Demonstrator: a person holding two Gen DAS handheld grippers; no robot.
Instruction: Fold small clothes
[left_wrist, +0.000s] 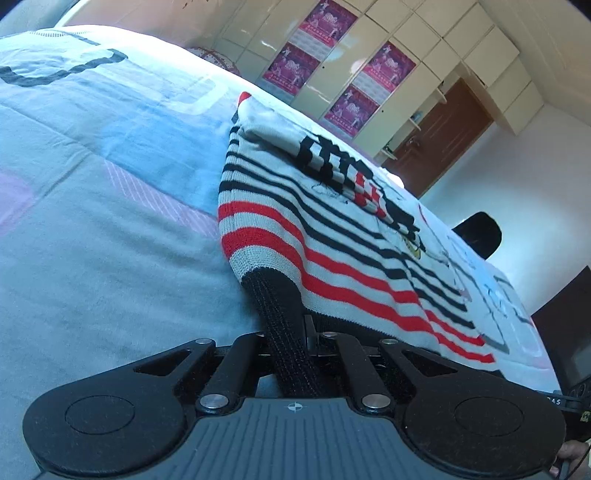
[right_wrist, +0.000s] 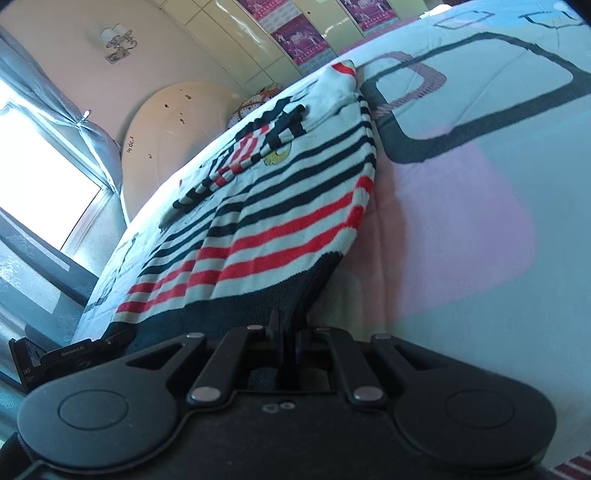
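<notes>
Left wrist: left hand-held gripper (left_wrist: 295, 343) angled down, clamping striped sweater (left_wrist: 332, 236) hem | right hand-held gripper (right_wrist: 291, 332) likewise

A bed (left_wrist: 110, 229) with a pale blue and pink patterned sheet (right_wrist: 461, 221); a striped sweater (left_wrist: 332, 236) lies on the sheet.

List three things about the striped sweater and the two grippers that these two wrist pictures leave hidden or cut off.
- Left gripper fingertips: left wrist view, buried in the striped sweater's black hem.
- Right gripper fingertips: right wrist view, covered by the same hem.
- Sweater's far side and sleeves: both views, foreshortened over the bedspread.
</notes>
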